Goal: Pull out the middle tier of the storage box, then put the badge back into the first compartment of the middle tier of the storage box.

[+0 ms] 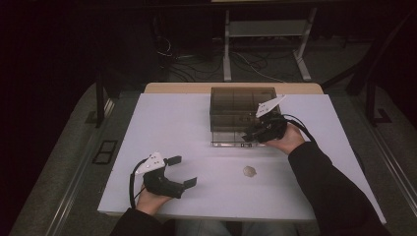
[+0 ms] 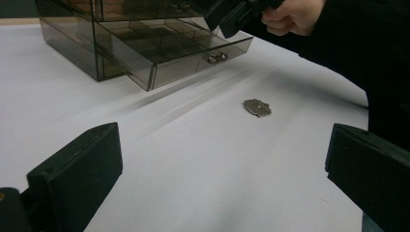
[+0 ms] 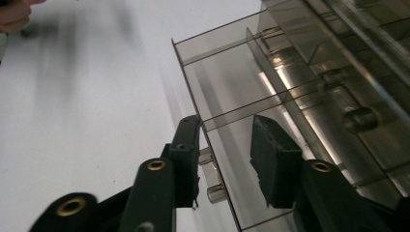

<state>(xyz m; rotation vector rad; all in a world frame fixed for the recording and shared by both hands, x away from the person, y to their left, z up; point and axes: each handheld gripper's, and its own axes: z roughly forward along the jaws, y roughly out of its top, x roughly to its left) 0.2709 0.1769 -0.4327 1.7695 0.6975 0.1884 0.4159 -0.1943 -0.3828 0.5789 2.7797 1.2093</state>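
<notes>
Right tool (image 1: pixel 252 136) at far right: jaws partly open astride small metal handle (image 3: pixel 211 176) of smoked clear-plastic drawer box's (image 1: pixel 242 105) pulled-out bottom drawer (image 2: pixel 186 50), not clamped. Left tool (image 1: pixel 184 171) near left w/ jaws wide open, empty, above white bench (image 1: pixel 187 128). Flat grey metal disc (image 1: pixel 249 171) lies on bench near the box.

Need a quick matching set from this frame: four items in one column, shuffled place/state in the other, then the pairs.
Items:
1. left gripper
2. right gripper
3. bottom drawer
4. flat metal piece

States:
A. pulled partly out of the smoky clear organiser box
B. lying loose on the white tabletop, in front of the box
C. jaws wide apart, nothing between them
D. jaws on either side of the drawer handle

Pairs: 1-C, 2-D, 3-A, 4-B
</notes>
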